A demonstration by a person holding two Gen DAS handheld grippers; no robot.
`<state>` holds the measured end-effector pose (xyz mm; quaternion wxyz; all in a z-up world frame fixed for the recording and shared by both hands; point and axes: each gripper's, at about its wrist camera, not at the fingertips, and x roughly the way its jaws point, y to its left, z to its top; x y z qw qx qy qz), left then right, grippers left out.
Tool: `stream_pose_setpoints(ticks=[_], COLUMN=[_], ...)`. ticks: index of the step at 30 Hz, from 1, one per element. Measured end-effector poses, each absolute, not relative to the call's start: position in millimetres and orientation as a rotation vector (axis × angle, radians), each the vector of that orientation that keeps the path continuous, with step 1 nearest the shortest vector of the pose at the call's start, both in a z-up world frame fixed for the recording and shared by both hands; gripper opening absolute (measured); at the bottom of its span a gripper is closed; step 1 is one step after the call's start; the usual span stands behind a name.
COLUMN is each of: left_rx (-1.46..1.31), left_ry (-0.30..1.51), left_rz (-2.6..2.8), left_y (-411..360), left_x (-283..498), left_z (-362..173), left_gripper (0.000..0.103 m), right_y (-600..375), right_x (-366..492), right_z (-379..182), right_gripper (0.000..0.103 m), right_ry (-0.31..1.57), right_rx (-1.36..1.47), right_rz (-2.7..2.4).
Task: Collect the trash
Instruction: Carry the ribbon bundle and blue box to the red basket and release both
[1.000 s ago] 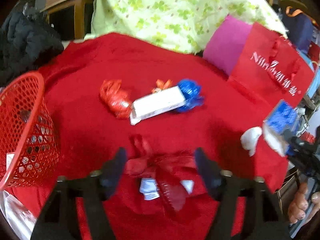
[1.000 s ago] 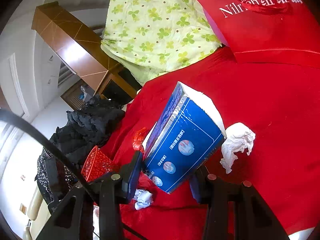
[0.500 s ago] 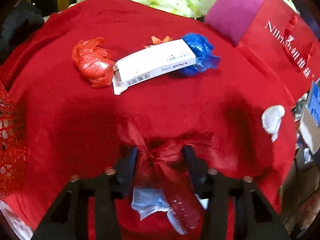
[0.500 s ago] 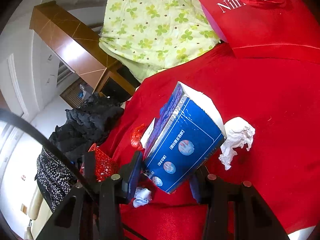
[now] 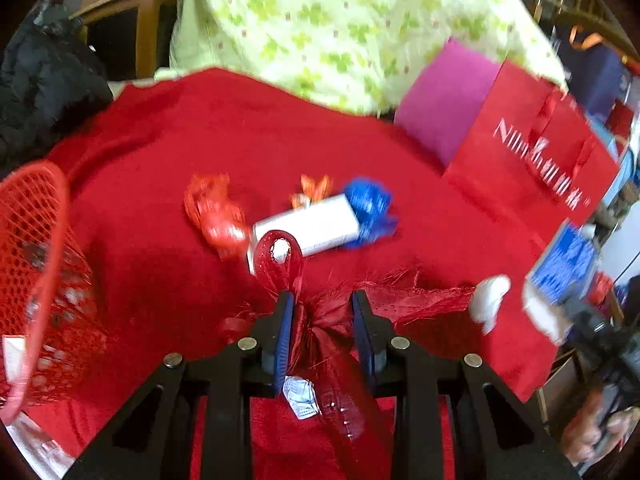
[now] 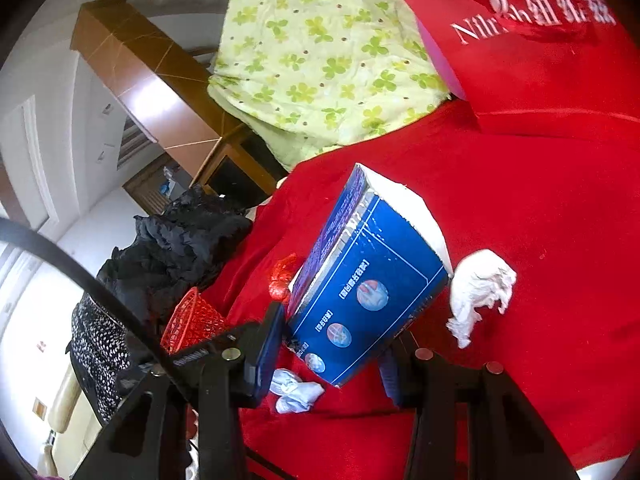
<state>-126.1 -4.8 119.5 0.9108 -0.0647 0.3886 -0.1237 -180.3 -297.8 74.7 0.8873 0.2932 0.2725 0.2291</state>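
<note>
**A:** Why is the left claw [image 5: 322,334] pinching that red mesh ribbon [image 5: 320,320] at its knot?

**B:** Probably because the knot is the bulkiest, firmest bit. The jaws are closing on it, with loops spilling out far and right.

**A:** And the red basket [image 5: 36,280]?

**B:** It stands at the left, handy for dropping.

**A:** The right claw [image 6: 332,360]?

**B:** Clenched on the blue box [image 6: 368,280], tilted, above the red cloth [image 6: 540,240], with a white tissue [image 6: 480,292] just to its right.

Motion blurs the white box [image 5: 316,226]; the red basket [image 5: 36,280] is cut off.
</note>
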Motion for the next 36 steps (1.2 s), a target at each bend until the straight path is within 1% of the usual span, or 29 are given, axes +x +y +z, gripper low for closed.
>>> stream_pose_setpoints(ticks=[5, 10, 17, 22, 29, 32, 34, 35, 36], left_rx=[-0.156, -0.169, -0.143, -0.164, -0.2, -0.209, -0.209, -0.211, -0.217], left_ry=[0.688, 0.594, 0.527, 0.546, 0.612, 0.613, 0.614, 0.621, 0.629], left_rz=[-0.223, -0.131, 0.06, 0.138, 0.202, 0.222, 0.253, 0.261, 0.27], left_y=[17, 55, 124, 166, 205, 218, 225, 228, 232], left_x=[-151, -186, -227, -238, -233, -231, -227, -224, -222], left_z=[163, 200, 225, 217, 190, 180, 175, 173, 169], left_gripper=[0.031, 0.031, 0.031, 0.031, 0.032, 0.032, 0.034, 0.037, 0.041], right_y=[-284, -253, -180, -110, -12, 26, 50, 55, 62], right_x=[-186, -190, -184, -175, -156, -147, -140, -139, -135], right_z=[88, 110, 151, 175, 179, 176, 174, 173, 170], right_gripper=[0.046, 0.046, 0.046, 0.046, 0.046, 0.046, 0.048, 0.05, 0.053], right_ry=[0.55, 0.528, 0.499, 0.494, 0.547, 0.57, 0.574, 0.574, 0.579], right_rx=[0.583, 0.526, 0.406, 0.311, 0.234, 0.194, 0.172, 0.166, 0.162], right_rz=[0.509, 0.569, 0.707, 0.809, 0.899, 0.897, 0.877, 0.869, 0.865])
